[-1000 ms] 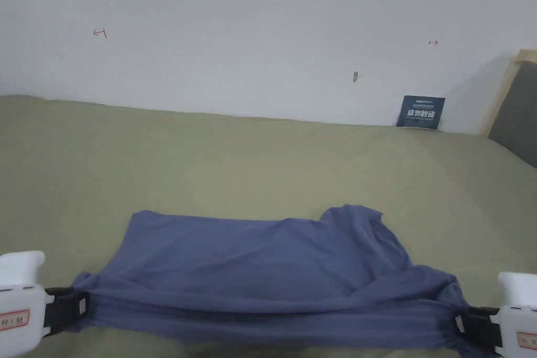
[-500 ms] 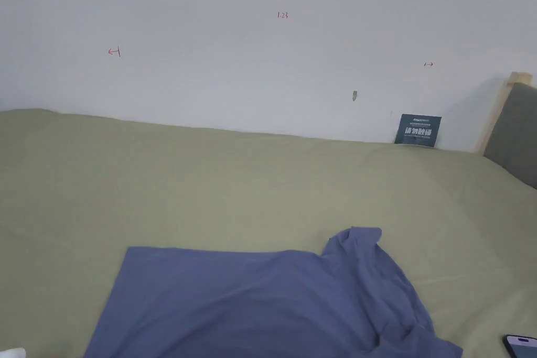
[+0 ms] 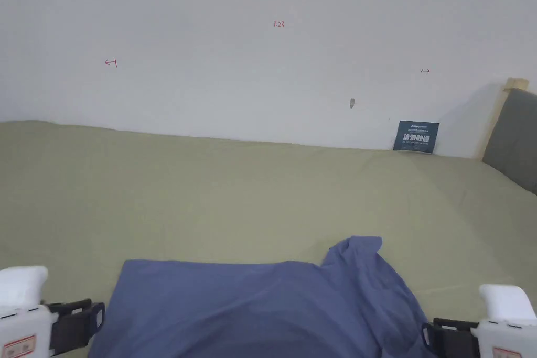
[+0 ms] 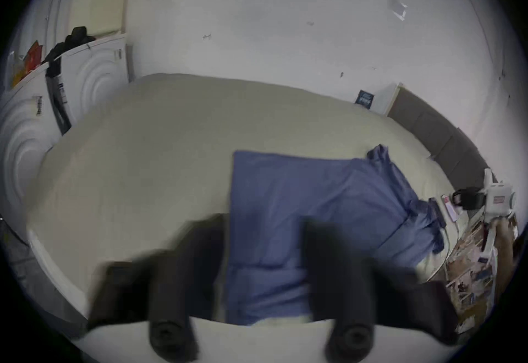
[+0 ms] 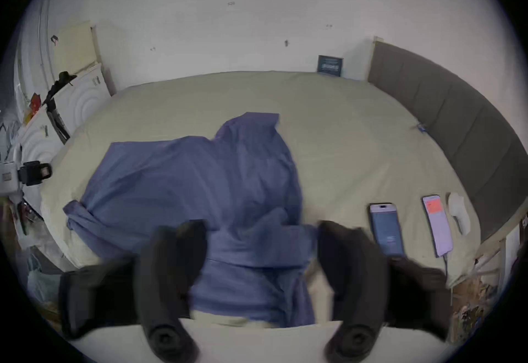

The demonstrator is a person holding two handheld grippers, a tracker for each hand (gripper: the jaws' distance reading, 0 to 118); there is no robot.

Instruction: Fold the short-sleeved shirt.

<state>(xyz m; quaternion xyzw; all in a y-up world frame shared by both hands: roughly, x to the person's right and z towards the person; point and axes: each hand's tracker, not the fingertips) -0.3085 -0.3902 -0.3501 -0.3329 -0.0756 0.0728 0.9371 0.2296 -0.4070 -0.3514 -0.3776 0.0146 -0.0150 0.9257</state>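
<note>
Shirt [image 3: 262,306] flat, grippers [image 4: 264,263] [image 5: 261,260] open, sign [image 3: 416,137] illegible

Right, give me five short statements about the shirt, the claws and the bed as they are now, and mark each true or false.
1. The blue shirt lies on the olive-green bed. True.
2. The left claw is shut on the shirt's hem. False: its jaws stand apart, with the shirt's edge seen between them and not pinched.
3. The right claw is open. True.
4. Two phones lie on the bed to the right of the shirt. True.
5. The shirt is folded into a neat small square. False: it is spread wide, smooth on the left and bunched on the right.
</note>
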